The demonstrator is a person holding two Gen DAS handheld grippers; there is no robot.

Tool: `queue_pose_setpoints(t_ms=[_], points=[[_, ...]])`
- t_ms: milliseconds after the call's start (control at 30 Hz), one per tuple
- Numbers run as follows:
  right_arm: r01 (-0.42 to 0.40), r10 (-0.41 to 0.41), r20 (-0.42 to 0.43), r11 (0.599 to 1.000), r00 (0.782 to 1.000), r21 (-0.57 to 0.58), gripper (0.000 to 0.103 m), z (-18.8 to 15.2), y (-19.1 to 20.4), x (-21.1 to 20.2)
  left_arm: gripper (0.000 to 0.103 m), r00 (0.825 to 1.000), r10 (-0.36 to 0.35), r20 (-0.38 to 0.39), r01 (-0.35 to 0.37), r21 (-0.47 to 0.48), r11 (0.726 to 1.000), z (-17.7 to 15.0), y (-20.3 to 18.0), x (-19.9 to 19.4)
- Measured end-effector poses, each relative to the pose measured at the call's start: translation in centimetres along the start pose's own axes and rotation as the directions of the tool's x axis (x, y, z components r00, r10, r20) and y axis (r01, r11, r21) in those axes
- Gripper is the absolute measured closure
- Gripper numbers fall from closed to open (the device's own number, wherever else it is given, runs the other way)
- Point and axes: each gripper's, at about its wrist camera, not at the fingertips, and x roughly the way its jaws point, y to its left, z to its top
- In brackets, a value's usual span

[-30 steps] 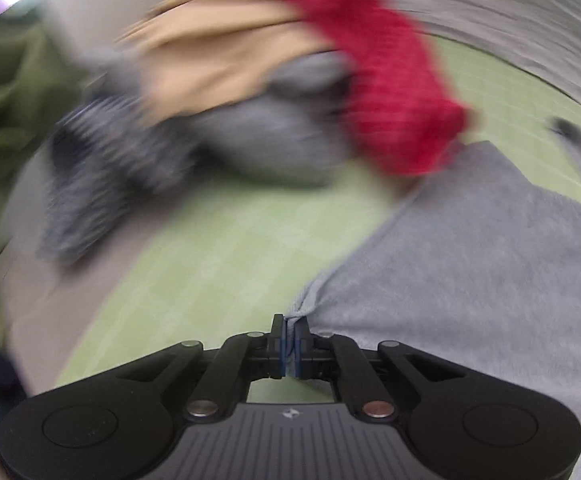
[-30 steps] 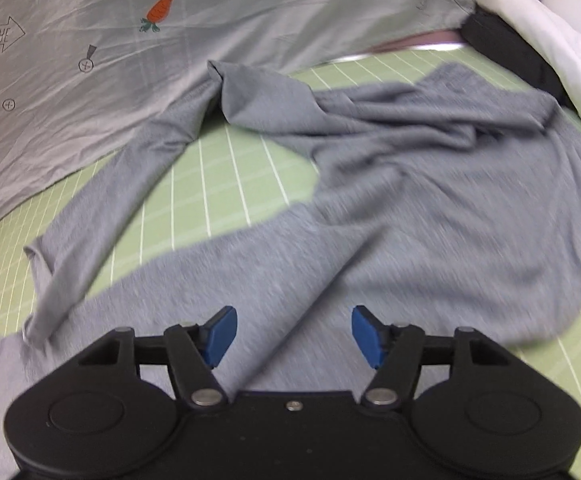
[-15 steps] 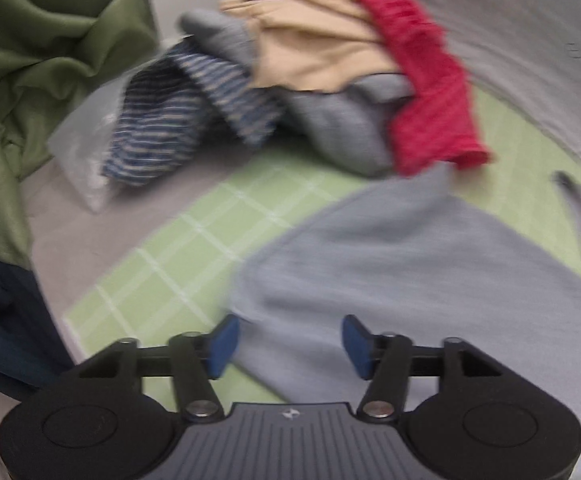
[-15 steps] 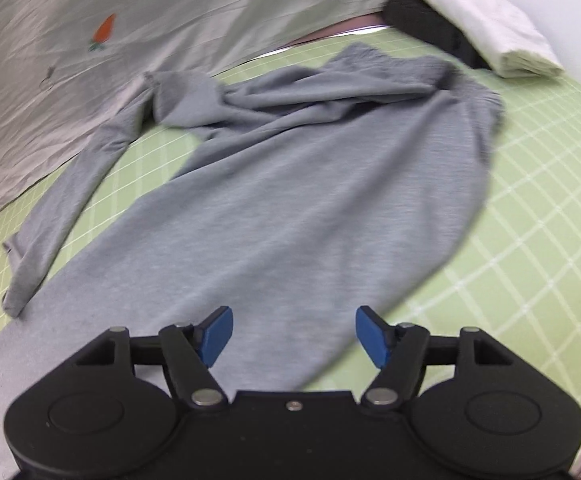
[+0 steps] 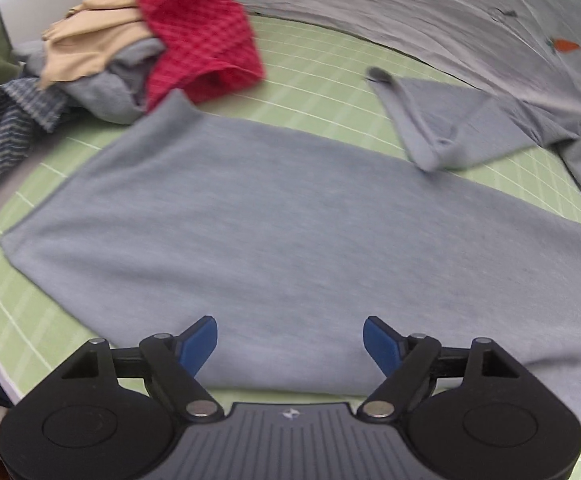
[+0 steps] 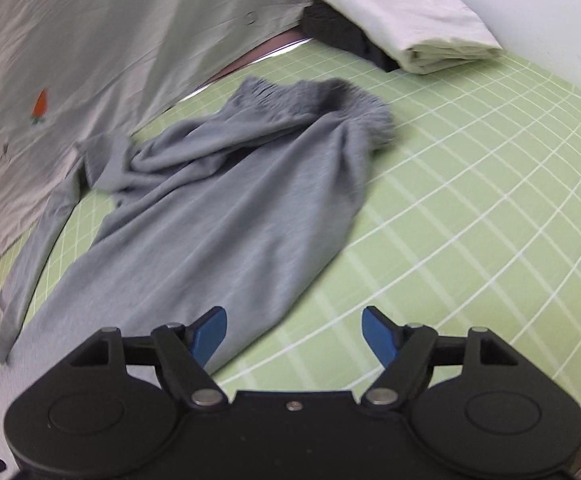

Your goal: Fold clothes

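- The grey garment [image 5: 274,216] lies spread out flat straight ahead of the left gripper [image 5: 290,340], its near edge under the blue pads; laid long like this, it looks ready for a first fold
- The left gripper's jaws stand wide and are opening, with cloth below them but nothing pinched
- The right gripper [image 6: 293,334] hangs over the garment's [image 6: 218,216] near right edge; its jaws are also wide and opening, the left pad above cloth, the right pad above bare mat, gripping nothing
- One sleeve [image 5: 442,128] trails ahead and to the right of the left gripper, doubled over on itself, probably awaiting tucking in
- A heap of unfolded clothes [image 5: 138,52], red, tan and striped, sits far ahead to the left
- The green gridded mat [image 6: 470,200] covers the work surface; a grey sheet with a carrot print [image 6: 39,107] rises behind it
- Folded white cloth [image 6: 402,28] on something dark rests far ahead of the right gripper, likely the finished pile
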Motion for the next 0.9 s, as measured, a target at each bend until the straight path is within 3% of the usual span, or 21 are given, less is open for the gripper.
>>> queue_pose_setpoints(t_ms=[367, 500, 567, 633, 700, 833, 900], points=[[-0.041, 0.038, 0.027, 0.992, 0.999, 0.120, 0.028, 8.1, -6.4, 5.4, 0.018, 0.998, 0.052, -0.031, -0.053, -0.039, 0.998, 0.0, -6.5, 1.9], [-0.058, 0.057, 0.013, 0.987, 0.998, 0.152, 0.055, 11.1, -7.4, 8.7, 0.016, 0.993, 0.106, -0.048, -0.108, -0.049, 0.993, 0.5, -8.0, 2.9], [-0.039, 0.042, -0.017, 0.991, 0.999, 0.124, 0.060, 12.0, -7.1, 10.1, 0.015, 0.991, 0.121, -0.059, -0.125, -0.066, 0.990, 0.7, -8.4, 3.1], [-0.038, 0.039, -0.024, 0.998, 0.999, 0.055, 0.085, 12.4, -6.5, 10.8, 0.015, 0.990, 0.127, -0.064, -0.131, -0.072, 0.989, 1.0, -8.6, 3.2], [-0.054, 0.053, -0.024, 0.998, 0.998, -0.022, 0.097, 12.2, -5.8, 11.2, 0.014, 0.988, 0.135, -0.071, -0.139, -0.068, 0.988, 1.2, -8.7, 3.3], [0.044, -0.037, 0.058, 0.991, 0.998, -0.127, 0.102, 11.7, -6.0, 9.5, 0.011, 0.985, 0.143, -0.092, -0.150, -0.069, 0.986, 1.6, -8.4, 3.6], [0.103, -0.098, 0.105, 0.994, 0.990, -0.045, 0.102, 11.9, -8.5, 8.2, 0.008, 0.985, 0.142, -0.095, -0.149, -0.072, 0.986, 1.7, -8.1, 3.7]])
